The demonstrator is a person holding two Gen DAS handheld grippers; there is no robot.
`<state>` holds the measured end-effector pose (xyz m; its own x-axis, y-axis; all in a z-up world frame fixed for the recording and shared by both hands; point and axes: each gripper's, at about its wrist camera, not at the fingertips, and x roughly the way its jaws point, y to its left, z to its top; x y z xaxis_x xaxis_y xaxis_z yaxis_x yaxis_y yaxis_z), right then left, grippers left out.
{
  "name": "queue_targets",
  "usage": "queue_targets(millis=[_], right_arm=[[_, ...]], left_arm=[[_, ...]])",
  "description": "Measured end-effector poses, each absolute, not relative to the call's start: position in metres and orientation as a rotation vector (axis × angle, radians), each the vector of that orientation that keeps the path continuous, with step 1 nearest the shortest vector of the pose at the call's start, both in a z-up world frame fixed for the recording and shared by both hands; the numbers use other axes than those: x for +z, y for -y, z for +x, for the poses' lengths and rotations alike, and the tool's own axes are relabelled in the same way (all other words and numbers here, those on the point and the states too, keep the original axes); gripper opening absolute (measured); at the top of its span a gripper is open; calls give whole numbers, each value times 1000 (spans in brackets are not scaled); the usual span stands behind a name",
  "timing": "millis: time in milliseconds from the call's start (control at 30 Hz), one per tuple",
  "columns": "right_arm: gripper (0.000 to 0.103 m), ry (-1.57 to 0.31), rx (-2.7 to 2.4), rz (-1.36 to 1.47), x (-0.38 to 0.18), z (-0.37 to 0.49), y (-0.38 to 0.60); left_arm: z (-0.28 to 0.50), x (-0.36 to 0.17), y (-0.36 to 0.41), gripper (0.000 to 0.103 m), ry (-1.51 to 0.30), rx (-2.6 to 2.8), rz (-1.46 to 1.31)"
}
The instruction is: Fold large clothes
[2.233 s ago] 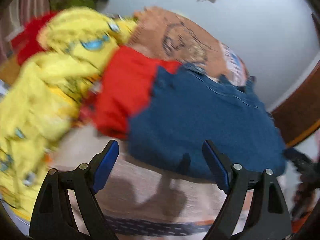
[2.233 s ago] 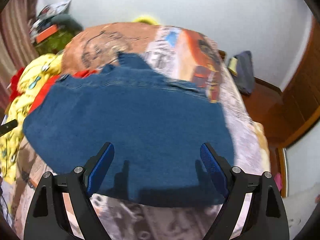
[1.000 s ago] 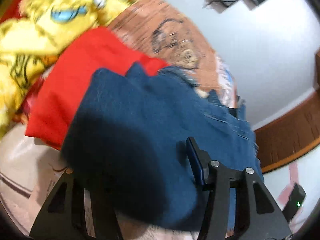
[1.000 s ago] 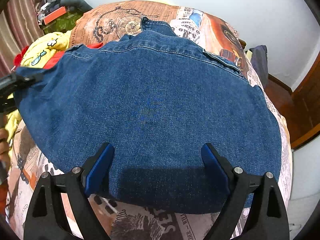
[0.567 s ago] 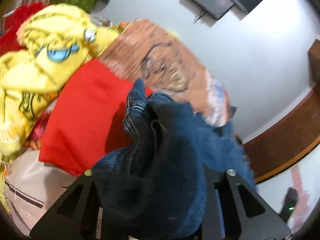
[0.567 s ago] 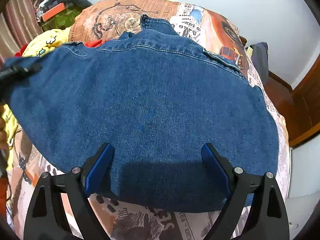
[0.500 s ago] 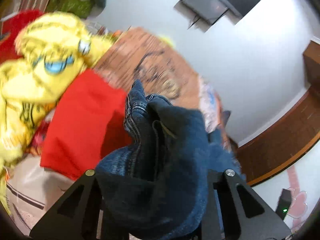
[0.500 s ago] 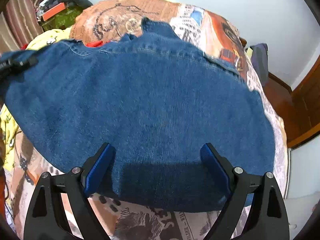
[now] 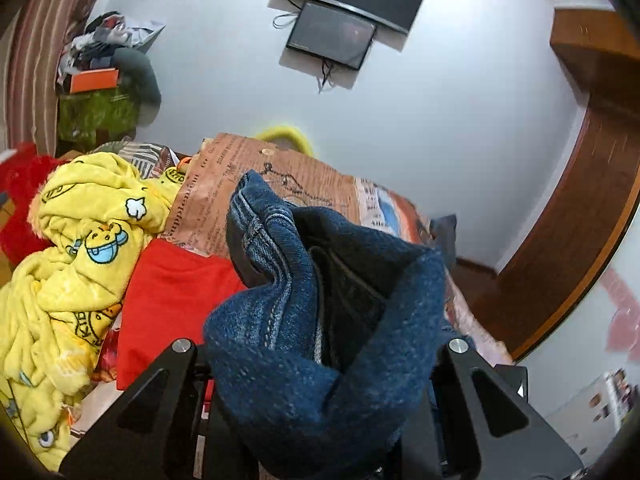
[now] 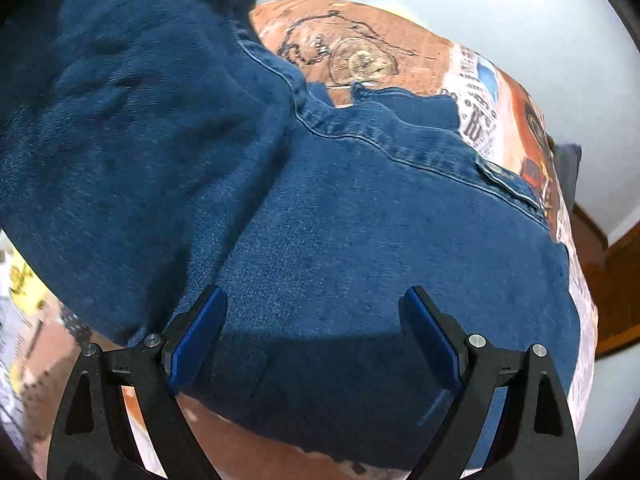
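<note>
The bed [image 10: 400, 24] is filling the middle of both views, its newspaper-print cover giving a broad flat surface for folding. The jeans [image 10: 360, 240] are lying across most of the right wrist view, waistband toward the upper right, their right part flat on the cover while the left part is rising off it toward the upper left of the frame, blurred. That raised part is the bunch of denim crowding the lower centre of the left wrist view, where the left gripper [image 9: 320, 360] is clamping it; its fingertips are hidden under the cloth, so the hold is judged from the fabric hanging lifted between the arms, probably to carry one side over the other. The right gripper [image 10: 316, 344] is sitting at the bottom of its frame with jaws wide apart and nothing between them, poised over the near edge, likely to pin or smooth it. A yellow blanket [image 9: 72, 264] and a red cloth [image 9: 168, 296] are lying at the left of the left wrist view, beside the work area.
</note>
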<state>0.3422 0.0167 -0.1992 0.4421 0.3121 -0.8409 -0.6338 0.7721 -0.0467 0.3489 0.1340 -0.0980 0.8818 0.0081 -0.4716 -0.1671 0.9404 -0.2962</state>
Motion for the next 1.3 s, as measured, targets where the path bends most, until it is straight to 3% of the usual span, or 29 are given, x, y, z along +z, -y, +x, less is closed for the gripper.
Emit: queue_targets(millis=[200, 500, 800, 1000, 1300], right_arm=[[89, -1062, 677, -164, -187, 361, 28], [89, -1010, 409, 65, -177, 370, 163], [89, -1063, 239, 211, -195, 357, 263], [89, -1054, 199, 235, -189, 345, 281], [89, -1001, 214, 210, -167, 332, 283]], left_arm=[[373, -91, -110, 19, -508, 47, -349], [417, -84, 8, 19, -562, -121, -246], [441, -157, 116, 19, -813, -324, -47], [422, -194, 138, 20, -921, -370, 82], [395, -184, 142, 31, -936, -343, 140]])
